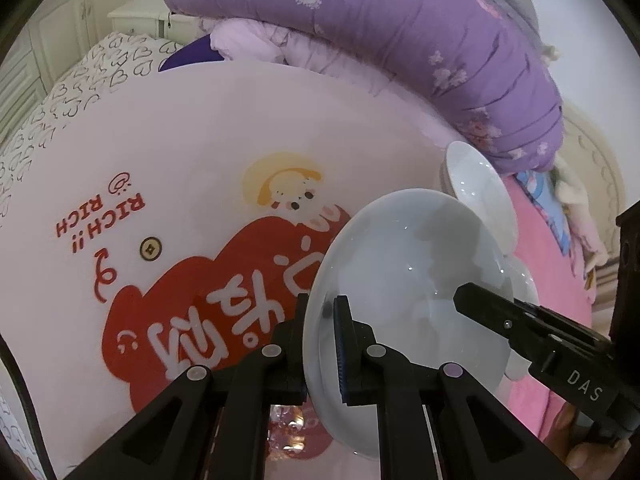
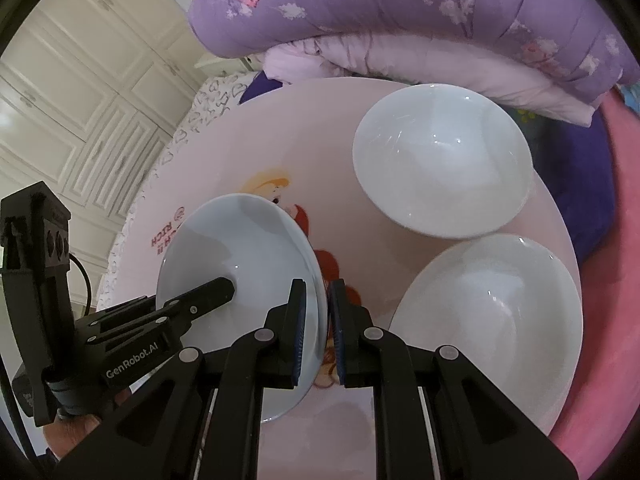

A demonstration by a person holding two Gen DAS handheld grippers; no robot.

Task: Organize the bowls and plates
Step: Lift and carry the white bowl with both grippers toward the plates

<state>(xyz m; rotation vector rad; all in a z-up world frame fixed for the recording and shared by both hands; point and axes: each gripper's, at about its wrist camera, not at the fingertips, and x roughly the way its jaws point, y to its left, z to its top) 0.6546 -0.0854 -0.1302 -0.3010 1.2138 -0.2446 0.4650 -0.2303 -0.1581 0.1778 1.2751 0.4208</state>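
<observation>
A pale blue bowl (image 1: pixel 412 272) (image 2: pixel 240 260) hangs tilted above the round pink printed table (image 1: pixel 180 160) (image 2: pixel 344 128), held from both sides. My left gripper (image 1: pixel 320 304) is shut on the bowl's left rim, one pad inside and one outside. My right gripper (image 2: pixel 318 288) is shut on the opposite rim in the same way. Each wrist view shows the other gripper's inner finger lying in the bowl, the right gripper (image 1: pixel 476 300) and the left gripper (image 2: pixel 216 288). Two white bowls (image 2: pixel 440 164) (image 2: pixel 488 320) sit on the table's right side.
A folded purple floral quilt (image 1: pixel 400 32) (image 2: pixel 400 12) lies behind the table. A pink blanket (image 2: pixel 600 340) borders the right edge. A heart-patterned sheet (image 1: pixel 60 96) and white cabinet doors (image 2: pixel 80 100) are to the left. A hand (image 2: pixel 72 432) holds the left gripper.
</observation>
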